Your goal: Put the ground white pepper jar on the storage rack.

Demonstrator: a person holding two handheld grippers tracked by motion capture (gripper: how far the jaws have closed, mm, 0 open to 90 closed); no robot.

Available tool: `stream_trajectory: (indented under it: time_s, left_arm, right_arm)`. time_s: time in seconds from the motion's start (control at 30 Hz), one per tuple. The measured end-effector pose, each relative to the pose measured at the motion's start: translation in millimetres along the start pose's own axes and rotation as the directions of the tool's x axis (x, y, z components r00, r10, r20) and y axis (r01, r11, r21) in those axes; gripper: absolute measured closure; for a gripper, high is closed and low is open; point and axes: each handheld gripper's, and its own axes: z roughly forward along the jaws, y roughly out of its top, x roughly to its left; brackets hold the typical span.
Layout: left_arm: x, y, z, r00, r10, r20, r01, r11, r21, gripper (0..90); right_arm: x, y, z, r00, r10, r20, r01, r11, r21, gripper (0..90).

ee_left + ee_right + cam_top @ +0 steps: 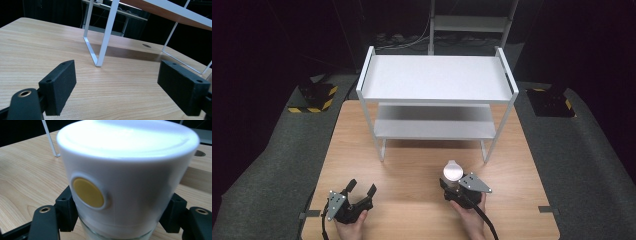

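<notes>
We note a wooden table (412, 170) bearing a white two-tier shelf (437, 80). Right gripper (458, 189), near front, jaws clamped on a white-lidded jar (453, 172). Left gripper (360, 192): jaws wide, holding nothing.

Looks like a lab test bay: black curtains all round, hazard-taped floor mounts (314, 97), cables (402, 40) beyond the white shelf rack (437, 80).

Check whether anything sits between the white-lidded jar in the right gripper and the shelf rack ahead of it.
Nothing visible does. The right gripper is shut on the jar, and the table between it and the white shelf rack is bare wood. Both rack shelves look empty. The left gripper stands open, off to the side.
</notes>
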Motion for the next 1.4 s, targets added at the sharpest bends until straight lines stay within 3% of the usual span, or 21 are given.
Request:
stream_trajectory:
  time_s: [0.13,0.4,0.9,1.17,1.4]
  left_arm:
    - [0.3,-0.4,-0.2,1.0,-0.001,0.001,0.001,1.0,-0.002,15.3]
    - [0.5,-0.5,-0.1,1.0,-0.003,0.002,0.003,1.0,-0.004,15.3]
    - [0.7,-0.2,0.0,1.0,-0.004,0.002,0.004,1.0,-0.001,15.5]
    - [-0.3,-0.8,-0.6,0.9999,-0.009,-0.005,0.009,1.0,-0.005,15.7]
    - [0.2,-0.5,-0.4,1.0,-0.002,0.001,0.002,1.0,-0.003,15.7]
  right_arm:
    - [1.3,4.4,-1.7,0.9999,-0.011,0.0,0.011,1.0,0.011,30.5]
    - [-0.8,16.3,-10.8,0.9999,-0.009,0.007,0.009,1.0,-0.028,30.5]
    - [-9.7,64.0,-30.8,0.9998,-0.019,0.007,0.02,0.994,-0.111,30.5]
    - [-17.8,86.9,-37.0,0.9995,-0.03,0.005,0.03,0.991,-0.13,30.5]
    - [-26.3,104.2,-39.4,0.9986,-0.046,0.026,0.049,0.986,-0.157,30.5]
